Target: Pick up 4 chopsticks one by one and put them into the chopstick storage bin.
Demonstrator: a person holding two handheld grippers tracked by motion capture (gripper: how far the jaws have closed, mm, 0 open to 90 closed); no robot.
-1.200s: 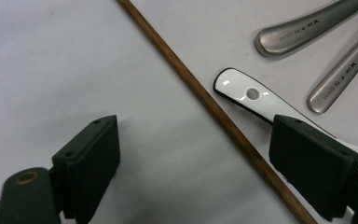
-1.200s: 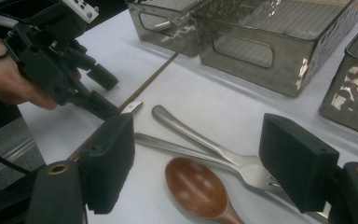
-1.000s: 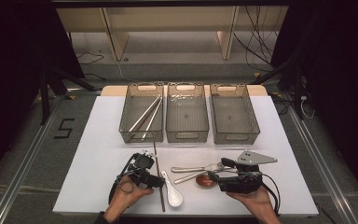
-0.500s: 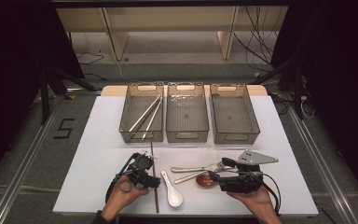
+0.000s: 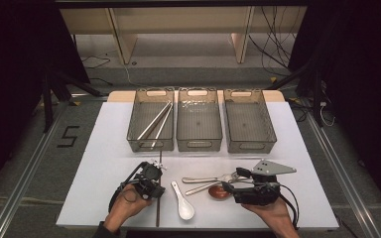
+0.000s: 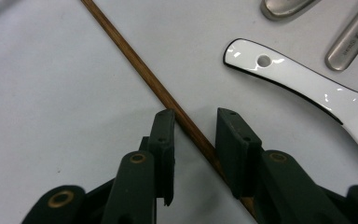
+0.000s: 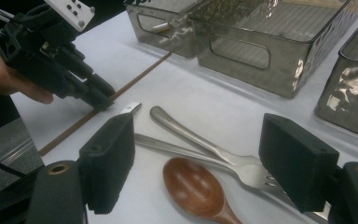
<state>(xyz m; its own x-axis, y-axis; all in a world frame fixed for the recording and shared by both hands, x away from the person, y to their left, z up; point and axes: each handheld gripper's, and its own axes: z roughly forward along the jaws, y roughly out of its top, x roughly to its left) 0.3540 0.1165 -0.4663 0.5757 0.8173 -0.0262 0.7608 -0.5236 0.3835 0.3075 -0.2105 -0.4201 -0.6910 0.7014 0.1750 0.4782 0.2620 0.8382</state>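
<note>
The left gripper (image 5: pixel 155 184) is set down over a single brown wooden chopstick (image 5: pixel 159 198) that lies on the white table (image 5: pixel 104 148), running from the near edge up toward the left tray (image 5: pixel 150 119). Its jaws have just been closing and now stand narrow with the chopstick between them. In the left gripper view one pad (image 6: pixel 164 130) meets the stick while the other (image 6: pixel 233 140) is a shade off, so I judge the grip not yet made. The stick crosses the jaws at a slant, which suits a pinch across its width.

The left tray already holds two pale chopsticks (image 5: pixel 155 121), so the work looks like sorting cutlery by kind, and this stick likely belongs there. Bare table lies between the gripper and that tray, giving a free path once the stick is raised.

Just right of the stick lies a white ceramic spoon (image 5: pixel 182 202), near enough that a sideways sweep could nudge it. Further right, a metal spoon (image 5: pixel 203 179), a fork (image 7: pixel 214 156) and a reddish wooden spoon (image 5: pixel 220 192) lie close together. The right gripper (image 5: pixel 238 184) hovers over them with jaws wide and nothing held. The middle tray (image 5: pixel 199 119) and right tray (image 5: pixel 248 119) look empty.
</note>
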